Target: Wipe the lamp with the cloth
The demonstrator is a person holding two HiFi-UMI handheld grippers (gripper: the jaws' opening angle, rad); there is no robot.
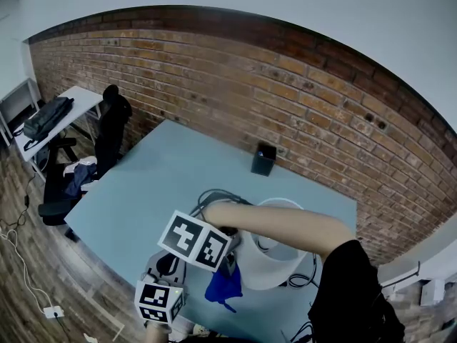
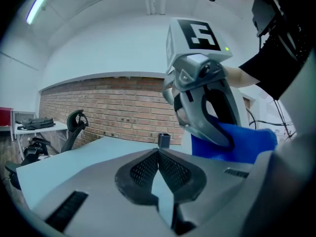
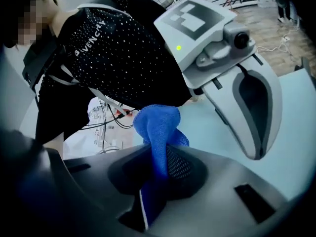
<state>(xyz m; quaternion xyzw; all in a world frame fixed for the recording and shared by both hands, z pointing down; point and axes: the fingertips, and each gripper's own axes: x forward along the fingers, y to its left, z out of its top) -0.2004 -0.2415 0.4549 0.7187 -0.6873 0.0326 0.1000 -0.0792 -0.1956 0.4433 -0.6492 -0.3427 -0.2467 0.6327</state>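
The lamp [image 1: 273, 269] has a plain white round shade, open at the top, and stands upright near the front edge of the pale blue table [image 1: 164, 184]. The cloth [image 3: 158, 125] is bright blue and bunched up, pinched in the jaws of the right gripper [image 3: 165, 164], hanging just beside the shade.

Right gripper [image 3: 165, 154] jaws tight on cloth [image 3: 158, 125] — left gripper [image 2: 158, 154] jaws together, empty
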